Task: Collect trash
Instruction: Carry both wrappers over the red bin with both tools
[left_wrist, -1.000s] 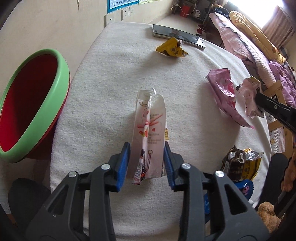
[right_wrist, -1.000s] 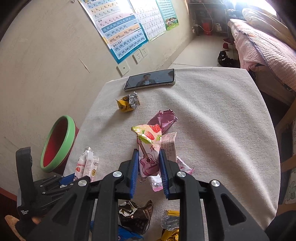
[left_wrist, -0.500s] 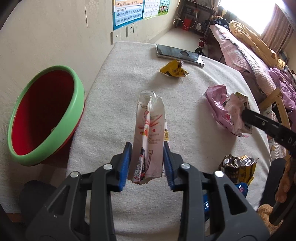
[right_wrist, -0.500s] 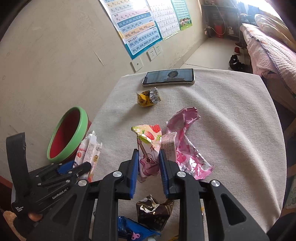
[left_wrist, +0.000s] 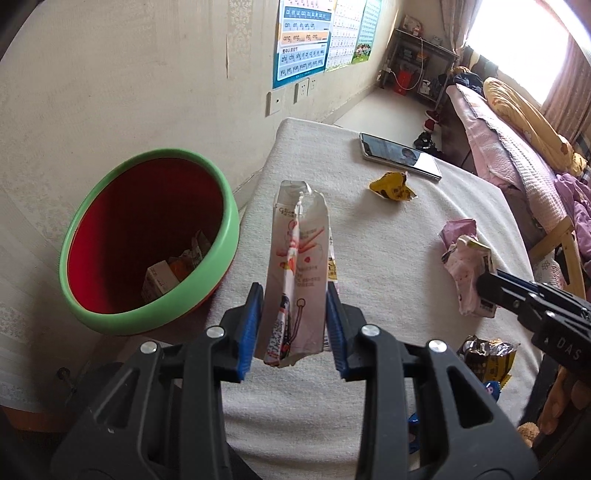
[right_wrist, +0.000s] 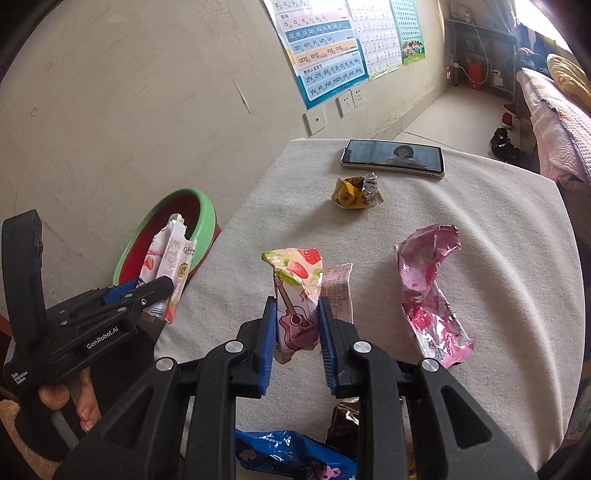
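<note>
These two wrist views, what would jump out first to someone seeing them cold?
Each gripper is clamped on trash: the left gripper on a tall white snack box, the right gripper on a guitar-print wrapper. Left of the table sits the green-rimmed red bin.

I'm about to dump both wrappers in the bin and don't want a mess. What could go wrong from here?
1. The left gripper pinches only the bottom of the tall white wrapper; it may flop and catch the bin's green rim.
2. The right gripper, holding the guitar wrapper, must cross to the bin and could bump the left gripper.
3. The phone lies near the yellow wrapper: careful later.
</note>
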